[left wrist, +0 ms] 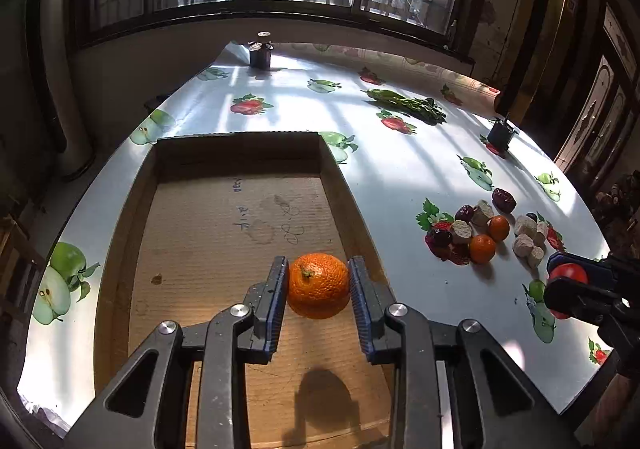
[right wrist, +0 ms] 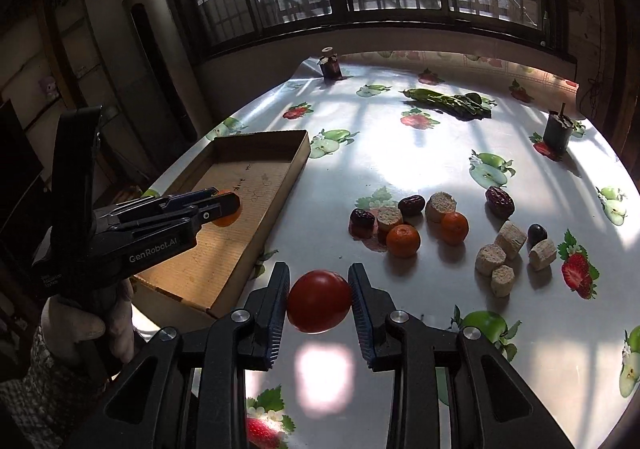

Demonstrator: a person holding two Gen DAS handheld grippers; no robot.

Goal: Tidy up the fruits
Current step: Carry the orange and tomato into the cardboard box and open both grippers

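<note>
My left gripper [left wrist: 318, 283] is shut on an orange [left wrist: 318, 285] and holds it in the air above the floor of a shallow cardboard box [left wrist: 240, 209]. Its shadow falls on the box floor below. My right gripper [right wrist: 319, 299] is shut on a red tomato [right wrist: 319, 301], raised over the table just right of the box's near corner [right wrist: 216, 305]. In the right wrist view the left gripper [right wrist: 228, 207] shows over the box with the orange [right wrist: 226, 219] partly hidden. In the left wrist view the right gripper [left wrist: 560, 281] and tomato [left wrist: 568, 274] sit at the far right.
On the fruit-print tablecloth [right wrist: 400, 161] lie two small oranges [right wrist: 403, 240], several red dates [right wrist: 499, 201], pale cut chunks [right wrist: 490, 258] and a dark grape [right wrist: 537, 234]. Leafy greens [right wrist: 448, 101] and two dark cups [right wrist: 557, 131] stand farther back. A gloved hand [right wrist: 80, 325] holds the left gripper.
</note>
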